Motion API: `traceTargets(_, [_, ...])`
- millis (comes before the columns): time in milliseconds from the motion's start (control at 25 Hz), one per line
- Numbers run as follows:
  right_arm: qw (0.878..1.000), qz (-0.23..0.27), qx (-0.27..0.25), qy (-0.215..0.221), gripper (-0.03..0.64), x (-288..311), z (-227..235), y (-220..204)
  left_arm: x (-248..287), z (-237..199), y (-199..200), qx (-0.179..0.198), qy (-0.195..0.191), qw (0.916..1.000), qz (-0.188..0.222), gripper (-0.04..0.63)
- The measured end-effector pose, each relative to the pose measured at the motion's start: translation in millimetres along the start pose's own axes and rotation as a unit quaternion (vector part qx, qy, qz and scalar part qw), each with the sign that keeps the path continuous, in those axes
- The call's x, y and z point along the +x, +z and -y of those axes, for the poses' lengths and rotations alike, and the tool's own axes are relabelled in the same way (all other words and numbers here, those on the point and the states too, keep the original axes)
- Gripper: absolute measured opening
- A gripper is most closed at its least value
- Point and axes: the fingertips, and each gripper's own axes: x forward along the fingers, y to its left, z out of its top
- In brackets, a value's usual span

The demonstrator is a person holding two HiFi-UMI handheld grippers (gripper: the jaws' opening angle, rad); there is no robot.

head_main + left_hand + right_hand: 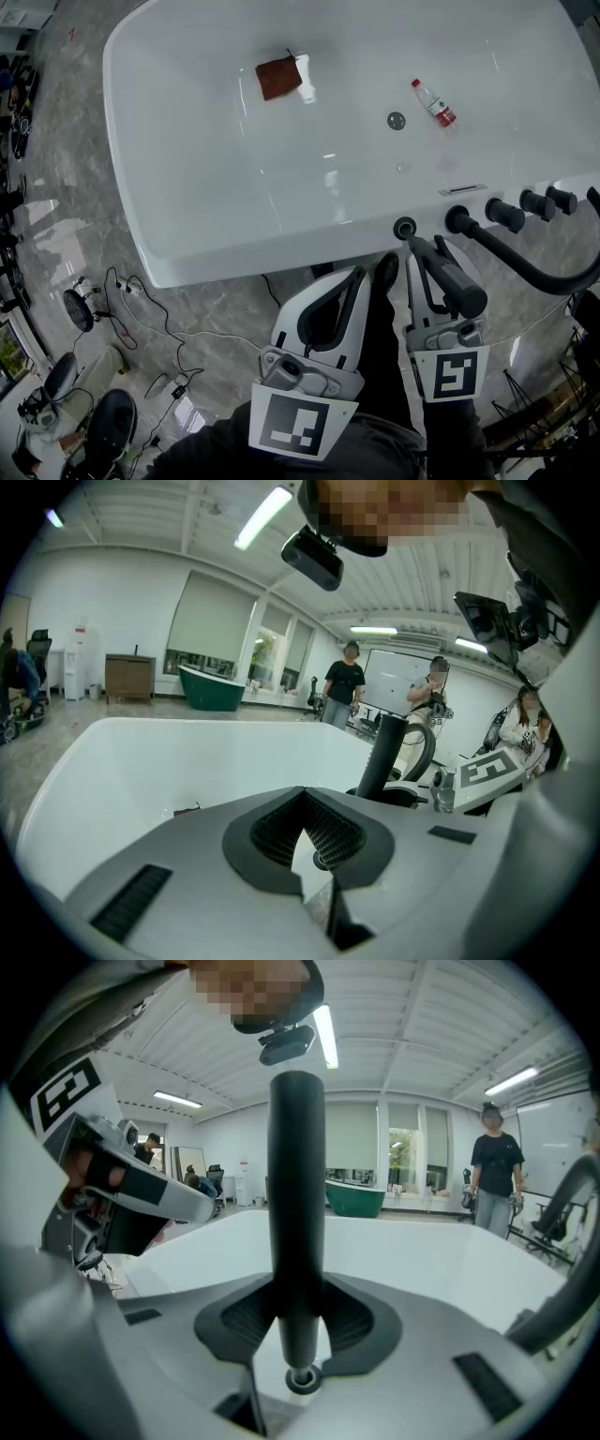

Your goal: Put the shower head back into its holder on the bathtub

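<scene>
My right gripper (427, 246) pinches the black cylindrical shower head (296, 1222) upright, tip down at the black ring-shaped holder (405, 228). My left gripper (382, 270) sits beside it, jaws pressed together.

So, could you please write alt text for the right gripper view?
The right gripper holds a black shower head handle upright between its shut jaws, its lower end at a round holder on the white bathtub. A person stands far behind.

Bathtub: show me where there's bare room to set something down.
Free: the tub floor left of the brown cloth, and the stretch between cloth and drain. The bottle lies right of the drain. Crowded: the near right rim, with holder, knobs, hose.
</scene>
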Motion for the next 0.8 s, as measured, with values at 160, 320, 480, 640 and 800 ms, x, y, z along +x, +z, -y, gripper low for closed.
traceTargets(160, [1.000,-0.006,-0.002,0.003,0.140,5.8,-0.9,-8.1,1.9,-2.8,-5.0,-0.006,0.000,1.0000,-0.004,0.005])
traceTargets(320, [1.000,-0.014,-0.001,0.003,0.140,10.6,-1.4,-18.6,3.3,-6.4,-11.3,-0.010,0.000,0.9999,-0.006,0.005])
traceTargets(480, [1.000,-0.020,0.001,0.000,0.140,14.0,-0.2,-26.3,3.7,-8.1,-16.0,-0.013,0.000,0.9999,-0.010,0.003])
traceTargets(640, [1.000,-0.027,0.000,-0.001,0.140,17.6,-2.7,-32.7,2.4,-11.0,-19.8,-0.014,-0.001,0.9998,-0.015,0.003])
traceTargets(800, [0.999,-0.034,0.001,-0.003,0.140,20.4,-2.0,-39.7,2.1,-13.5,-24.0,-0.015,-0.001,0.9997,-0.018,0.005])
